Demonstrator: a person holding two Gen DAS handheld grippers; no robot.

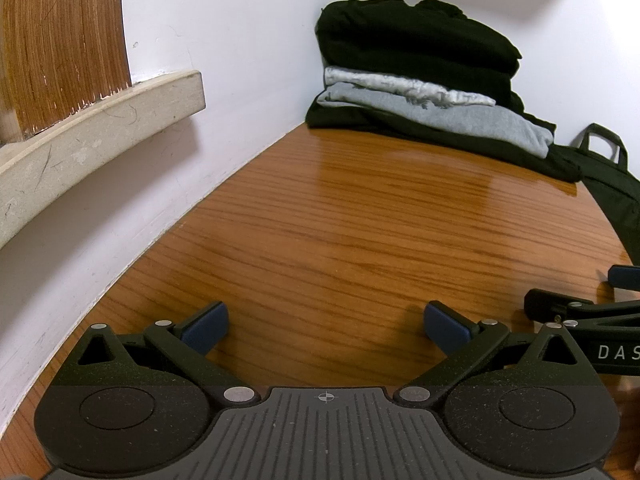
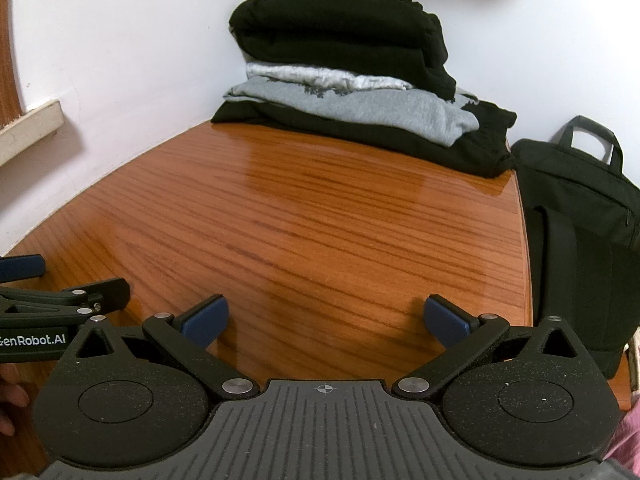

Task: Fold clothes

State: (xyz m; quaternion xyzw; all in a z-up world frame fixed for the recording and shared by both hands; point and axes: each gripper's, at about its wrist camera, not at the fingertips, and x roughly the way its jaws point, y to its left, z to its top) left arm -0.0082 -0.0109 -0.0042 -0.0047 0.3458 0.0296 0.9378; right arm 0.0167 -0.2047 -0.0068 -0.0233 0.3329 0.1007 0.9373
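Left gripper (image 1: 326, 328): fingers spread wide, holding nothing, bottom of frame
Right gripper (image 2: 326, 324): fingers spread wide, holding nothing
Folded clothes (image 2: 352, 76): stacked on the table (image 2: 320, 220), upper centre

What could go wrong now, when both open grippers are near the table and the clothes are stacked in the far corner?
1. The stack of clothes is uneven: the bulky black garment on top overhangs the thin grey ones, so pulling one piece may topple the rest.
2. The stack reaches the table edge beside the black bag; a piece could slide off there.
3. The left gripper and right gripper sit close together and might collide.
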